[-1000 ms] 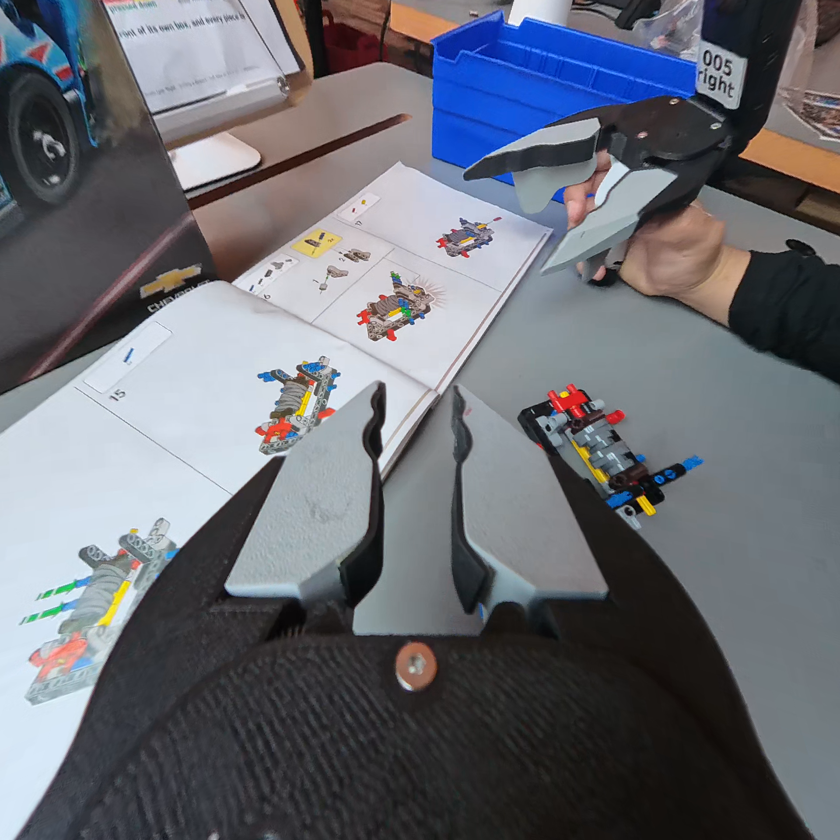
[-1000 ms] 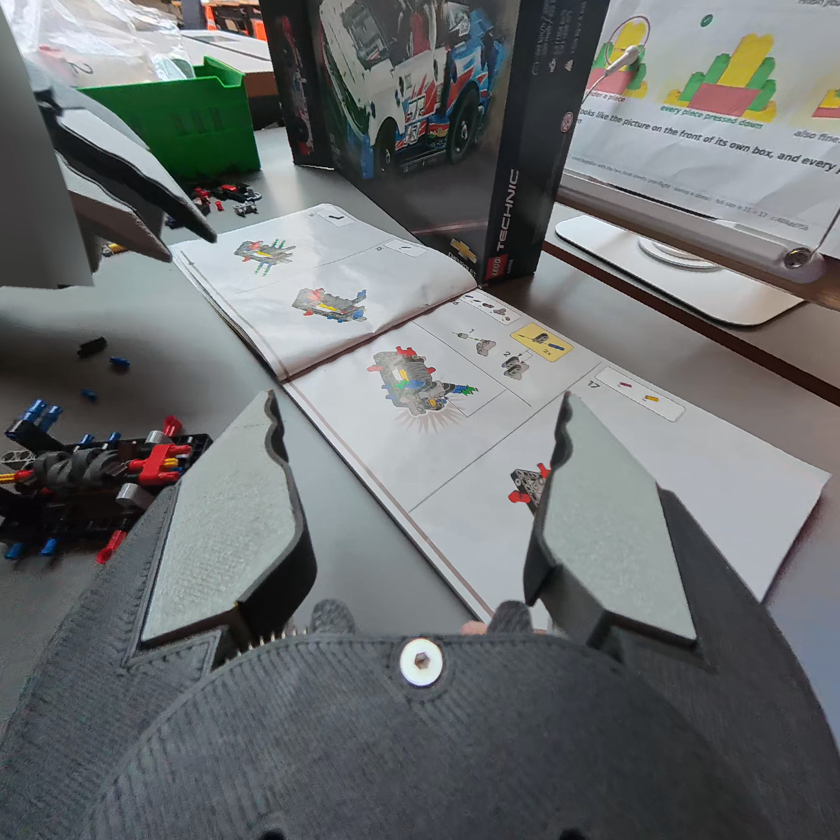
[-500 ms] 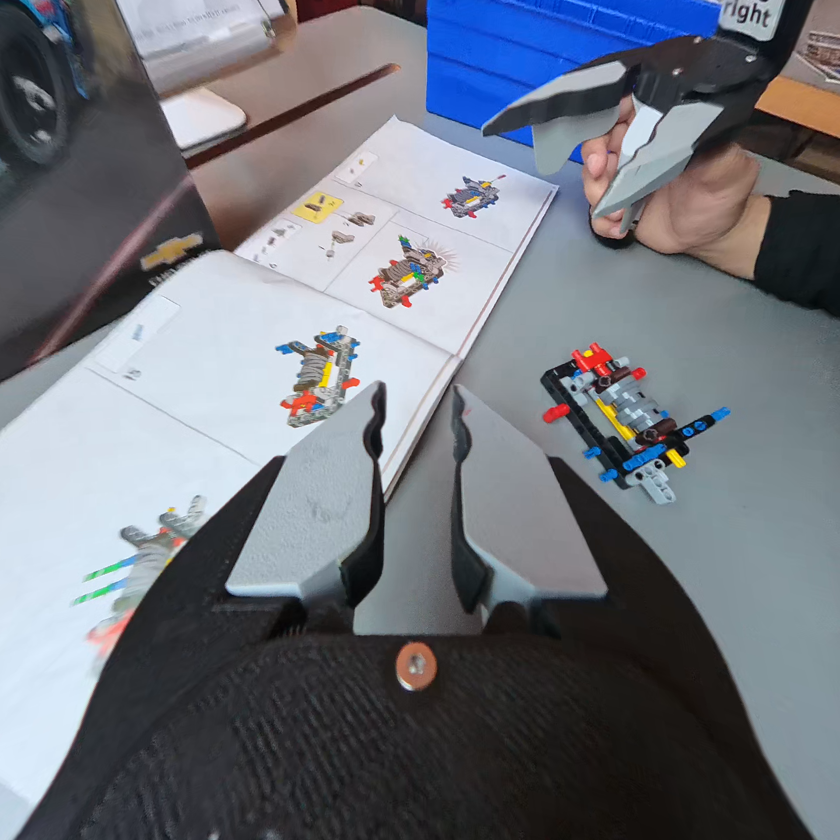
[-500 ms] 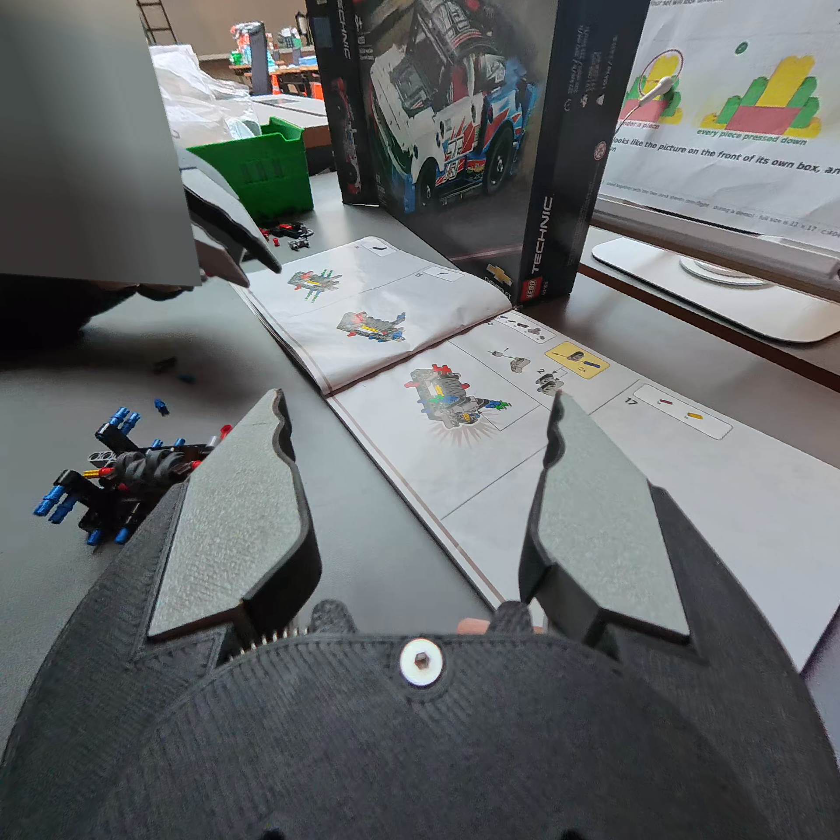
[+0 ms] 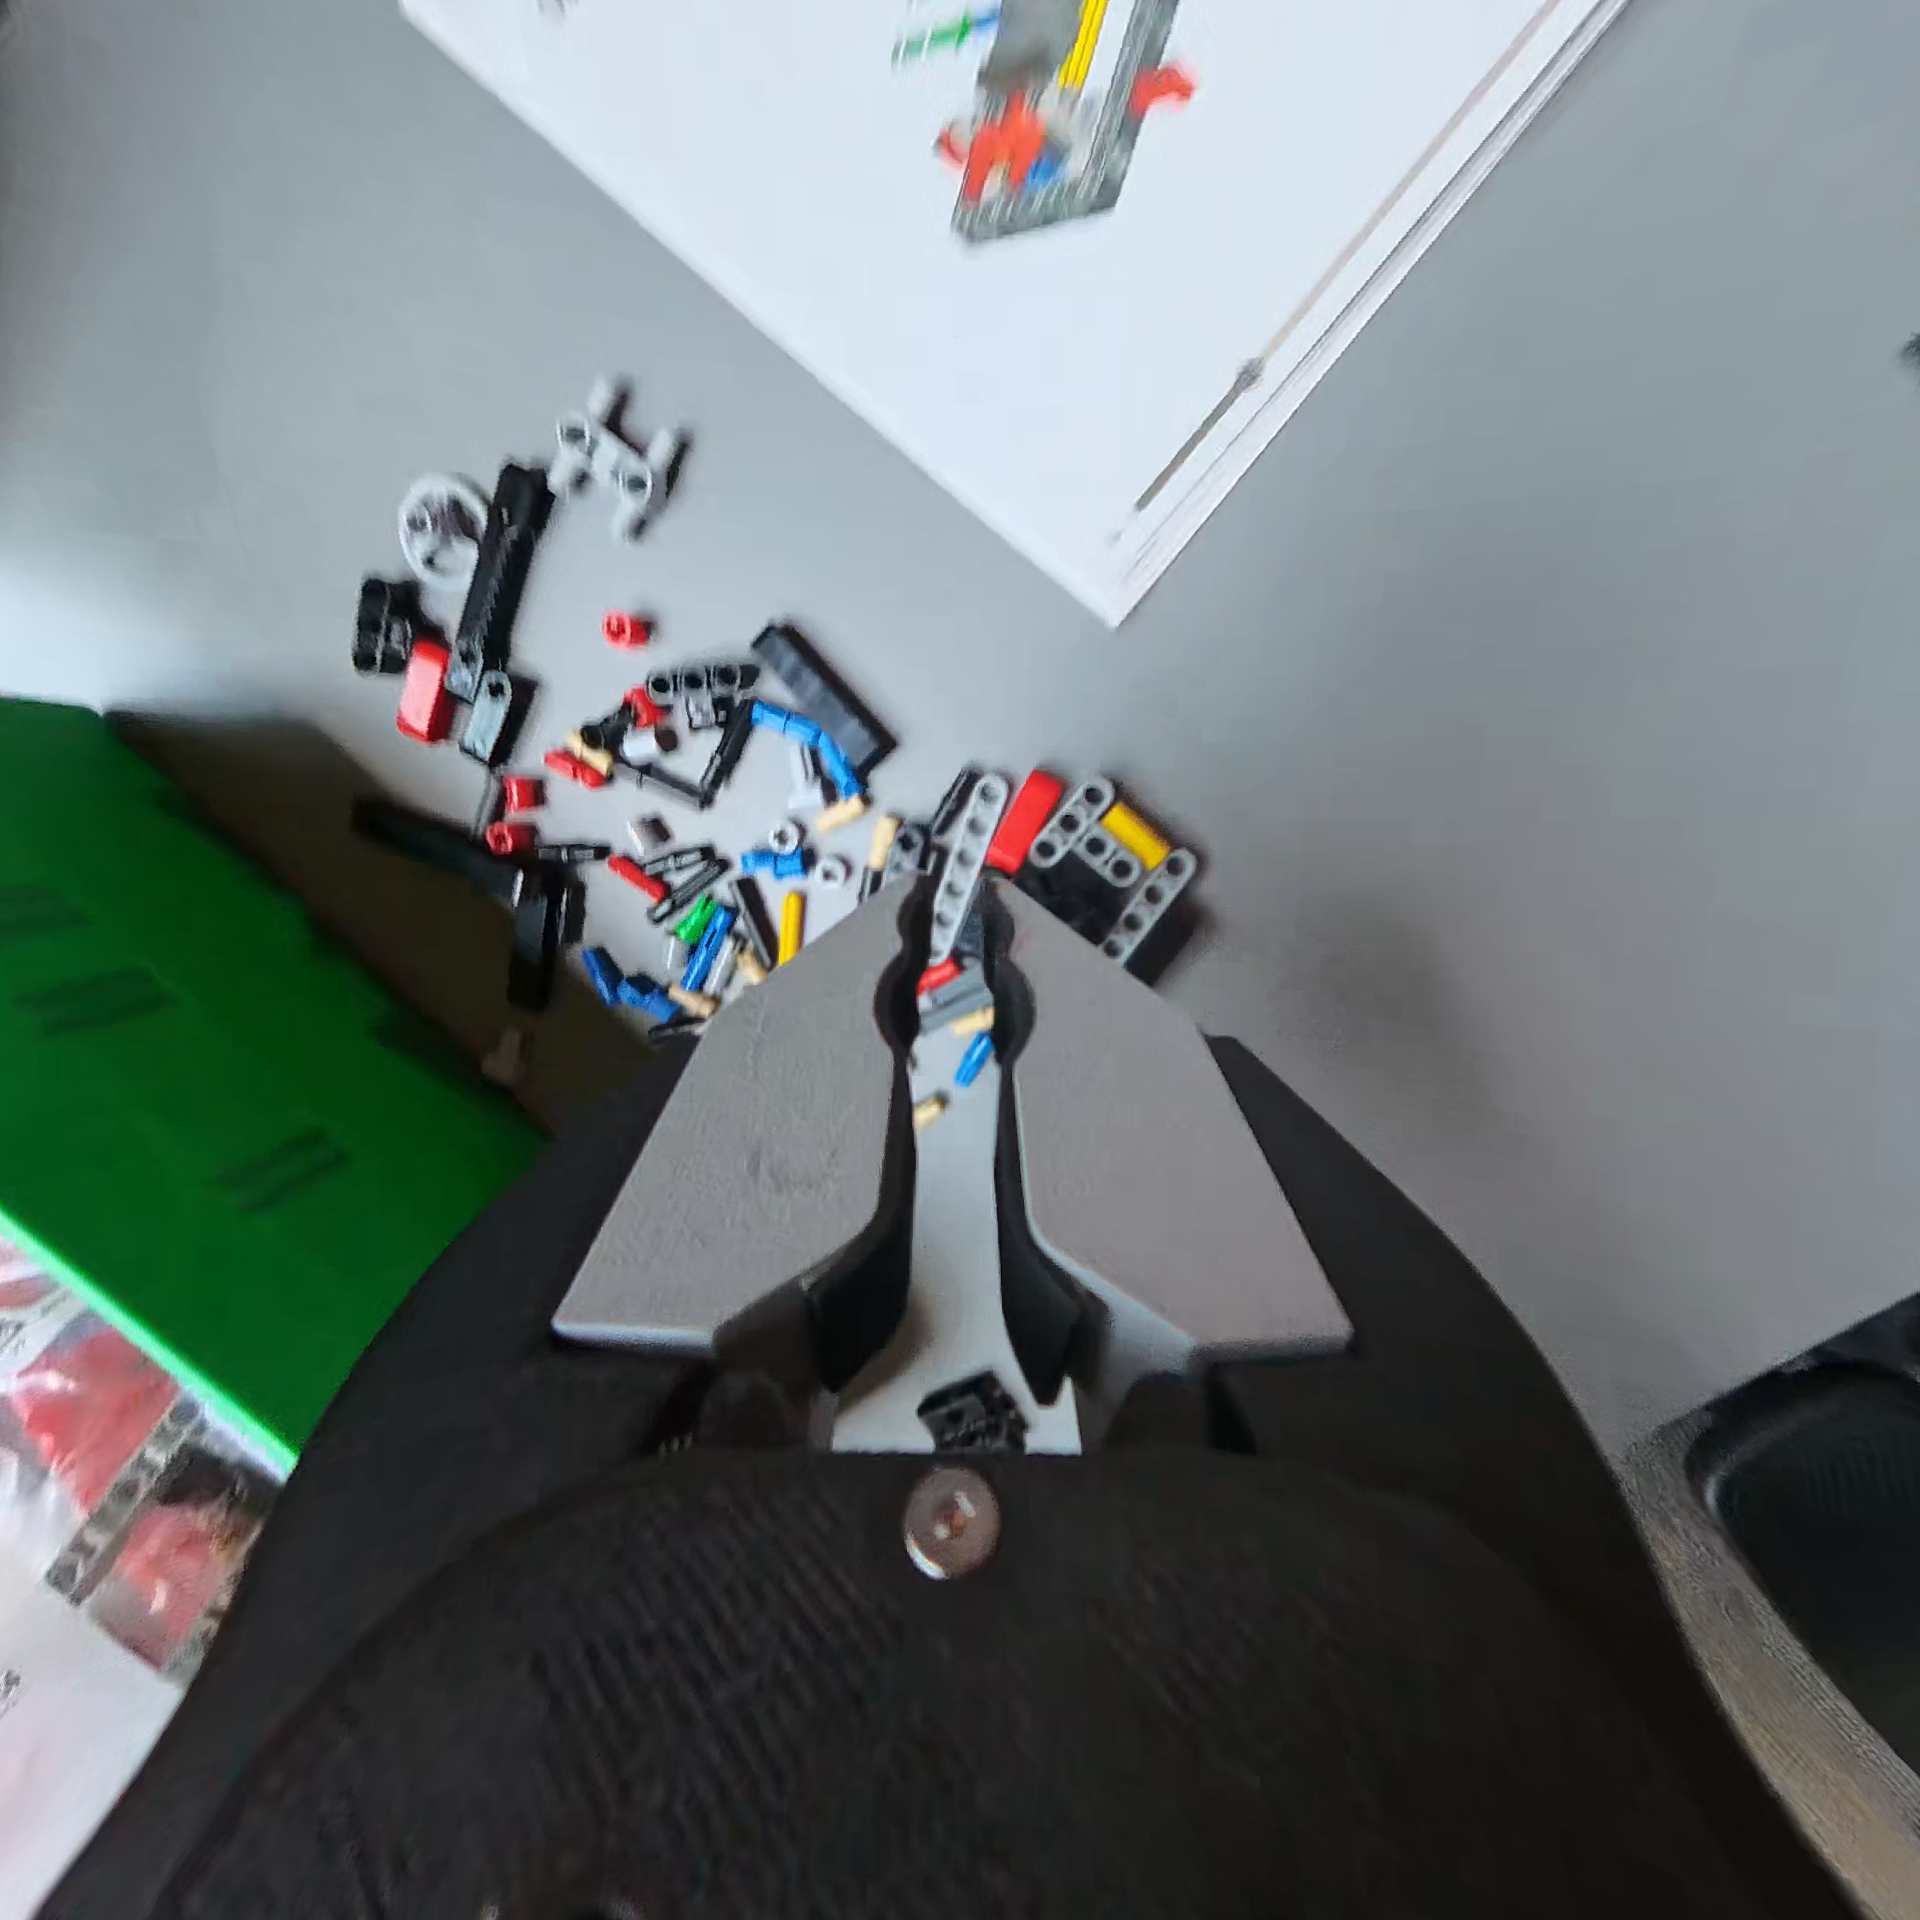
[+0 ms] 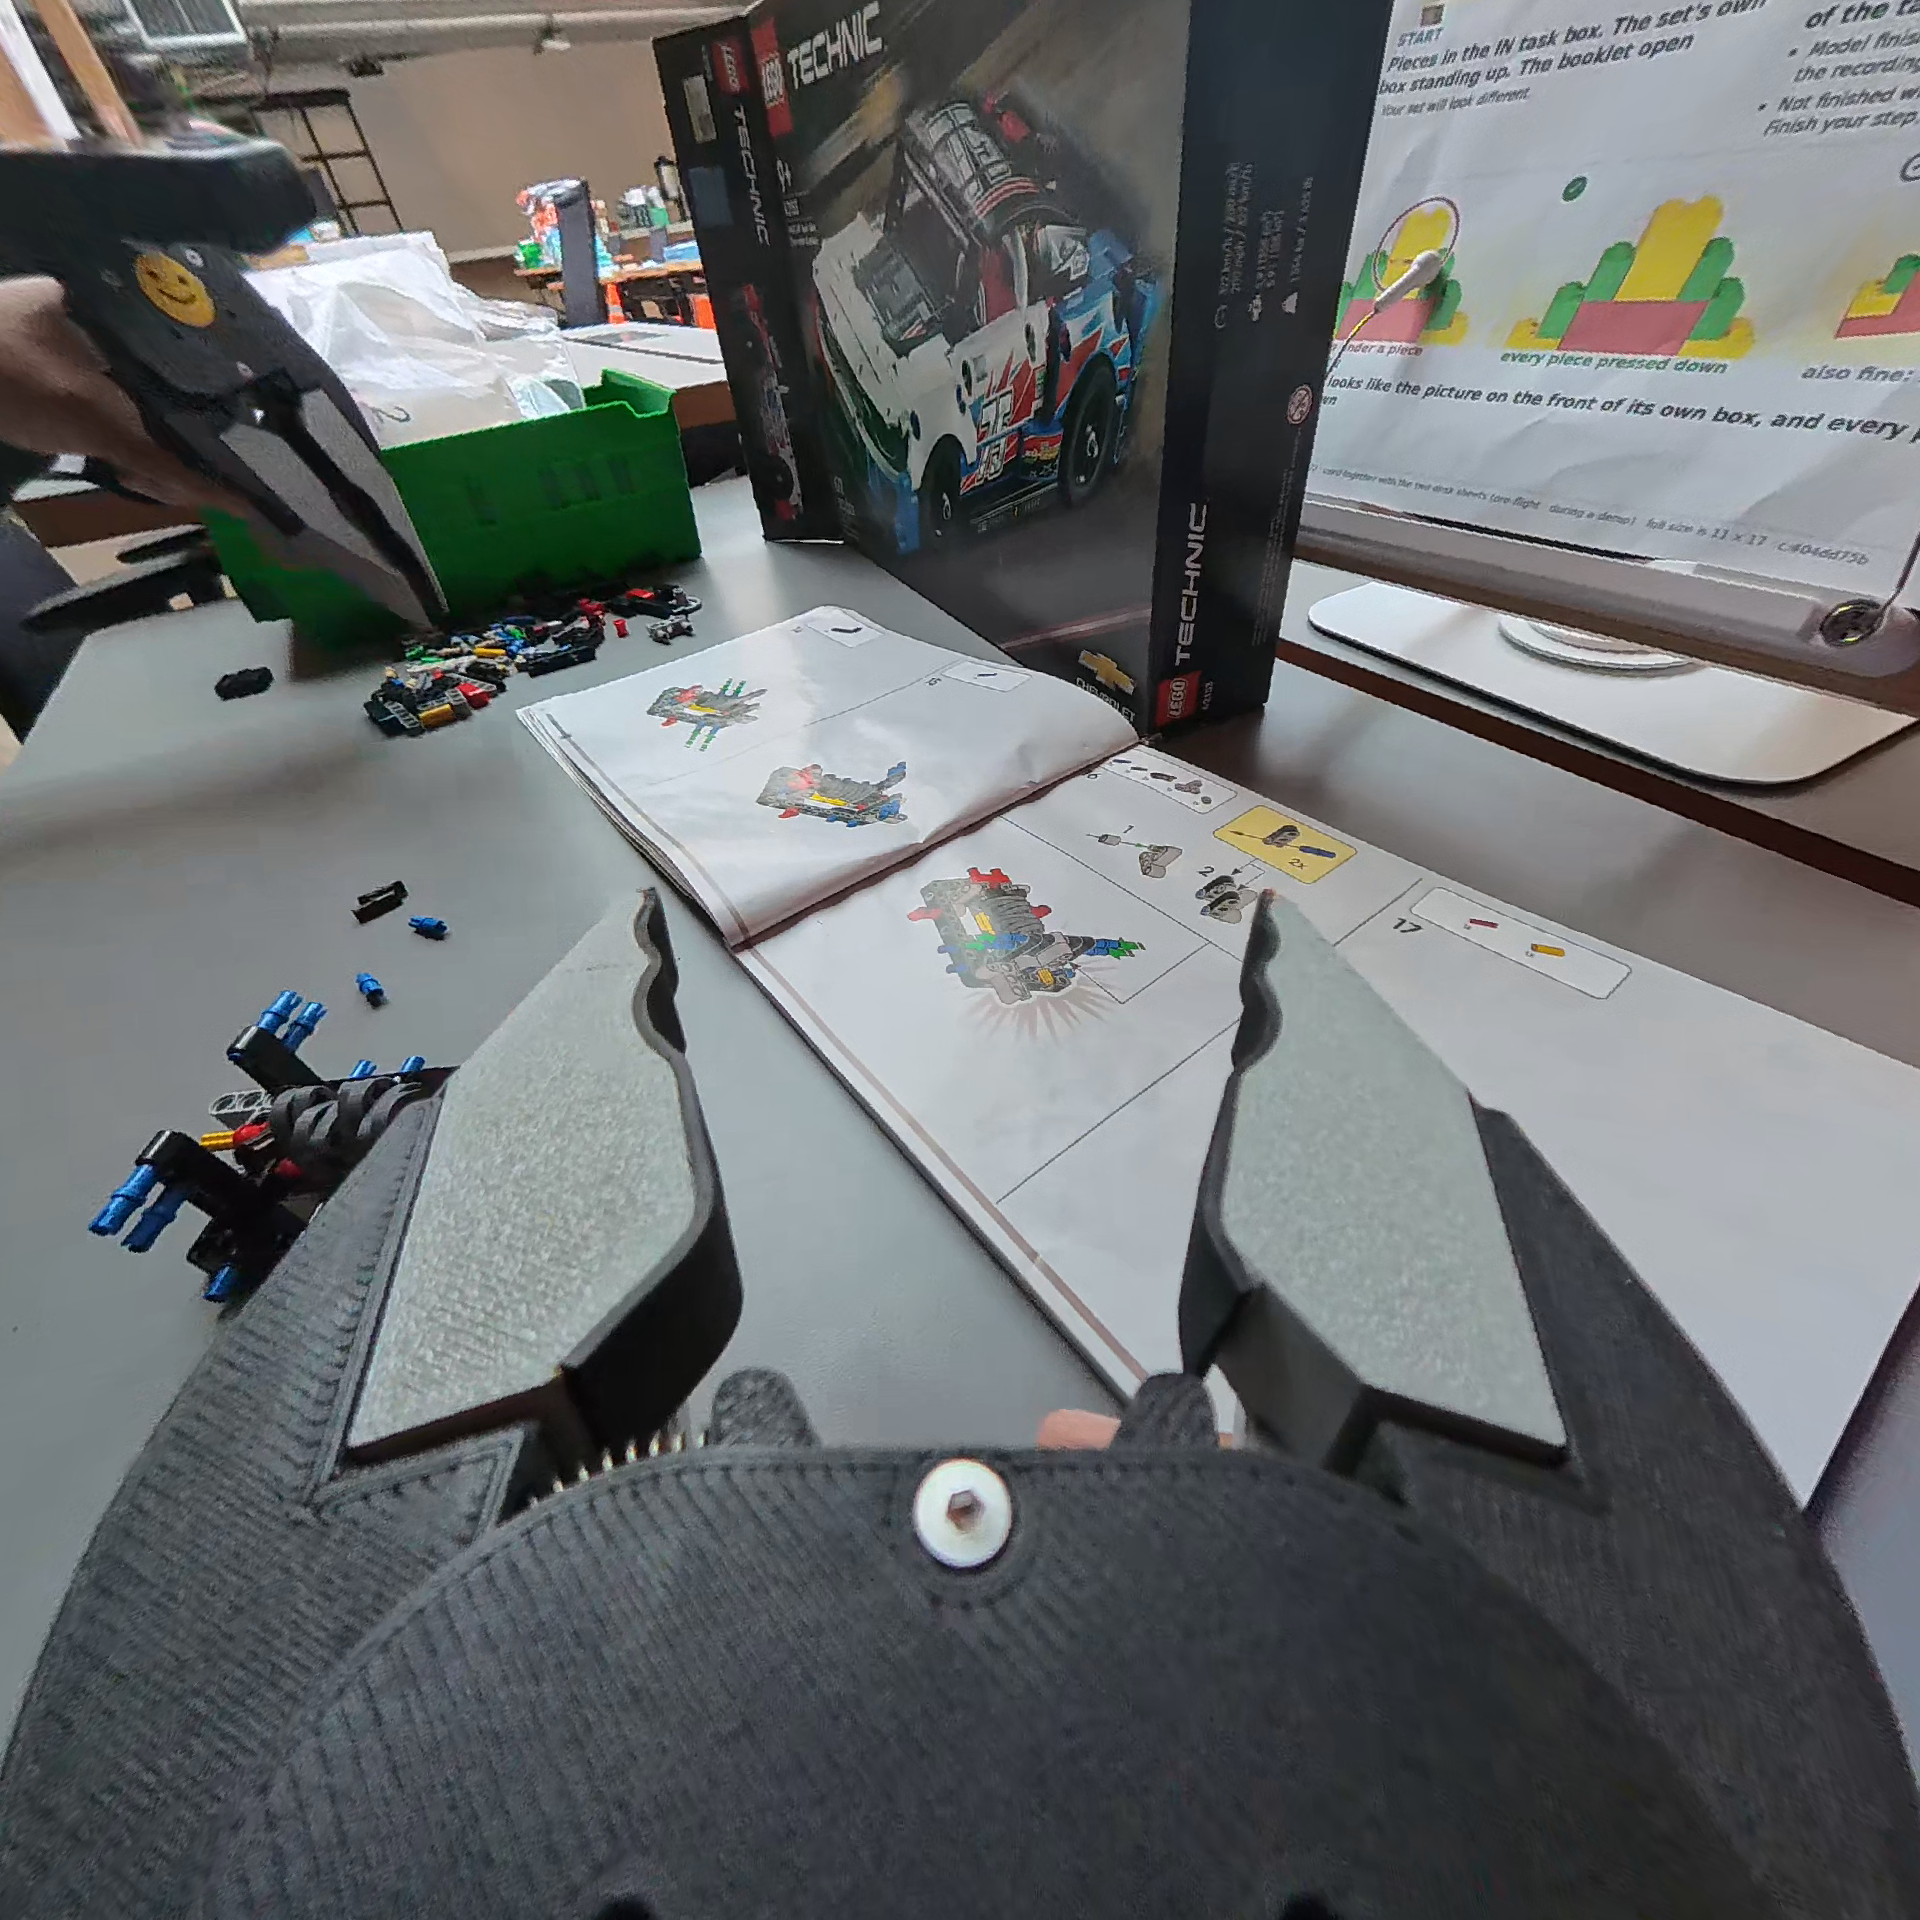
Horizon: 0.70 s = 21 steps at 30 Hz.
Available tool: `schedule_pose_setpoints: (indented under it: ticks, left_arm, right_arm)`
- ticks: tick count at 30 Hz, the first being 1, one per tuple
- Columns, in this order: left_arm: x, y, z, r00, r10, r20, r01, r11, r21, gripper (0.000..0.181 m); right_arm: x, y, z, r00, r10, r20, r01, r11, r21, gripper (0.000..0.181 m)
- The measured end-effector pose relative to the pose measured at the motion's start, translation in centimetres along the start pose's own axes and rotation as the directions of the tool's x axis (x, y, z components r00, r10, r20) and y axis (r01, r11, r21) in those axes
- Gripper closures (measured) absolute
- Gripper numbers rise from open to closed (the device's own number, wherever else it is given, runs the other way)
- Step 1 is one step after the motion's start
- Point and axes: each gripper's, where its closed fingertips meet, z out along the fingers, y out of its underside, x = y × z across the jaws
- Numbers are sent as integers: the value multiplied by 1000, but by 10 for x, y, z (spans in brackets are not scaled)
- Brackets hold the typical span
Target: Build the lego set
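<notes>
My left gripper [image 5: 951,899] points down over a pile of loose Lego pieces [image 5: 707,831] on the grey table, its fingers a narrow gap apart and holding nothing. A grey holed beam [image 5: 961,862] lies just under its tips. In the right wrist view the left gripper [image 6: 416,603] hovers over the same pile [image 6: 499,665]. My right gripper [image 6: 956,902] is wide open and empty above the open instruction booklet [image 6: 935,831]. The partly built black, grey and blue assembly [image 6: 260,1143] lies on the table left of my right gripper.
A green bin [image 5: 156,987] stands next to the pile. The set's box [image 6: 987,312] stands behind the booklet, with a printed sheet on a white stand [image 6: 1610,312] to its right. Blue pins [image 6: 426,925] and a black piece [image 6: 379,899] lie loose. The grippers' ends are close to 45 cm from one another.
My left gripper has swung away from the booklet and the assembly to the loose pile by the green bin and now points down. My right gripper stays open and has hardly moved.
</notes>
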Motion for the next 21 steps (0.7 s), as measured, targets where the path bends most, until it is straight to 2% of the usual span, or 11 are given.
schedule_pose_setpoints:
  ticks: [2, 9, 12, 13, 15, 21]
  left_arm:
    - [-4, 10, 7, 1000, -6, 11, 7, 998, -62, 174]
    - [-18, 19, 28, 998, -68, 10, 68, 986, -154, 170]
    - [-16, 14, 33, 994, -100, -39, 93, 985, -143, 171]
    - [-13, 16, 34, 993, -100, -56, 90, 983, -159, 170]
    - [-20, 24, 37, 997, -80, -13, 75, 975, -211, 168]
    - [-19, 25, 37, 999, -37, -21, 30, 968, -250, 167]
  right_arm:
    - [-2, 0, -1, 1000, -10, -6, 10, 1000, 0, 76]
    - [-4, -1, -3, 1000, -9, -1, 10, 1000, 3, 77]
    - [-4, -3, -3, 1000, -16, 3, 16, 1000, 8, 78]
    - [-4, -3, -3, 1000, -19, 2, 18, 1000, 8, 78]
    - [-3, -4, -3, 1000, -21, 3, 21, 1000, 10, 78]
    - [-6, -1, 0, 999, -20, 30, 21, 1000, -10, 81]
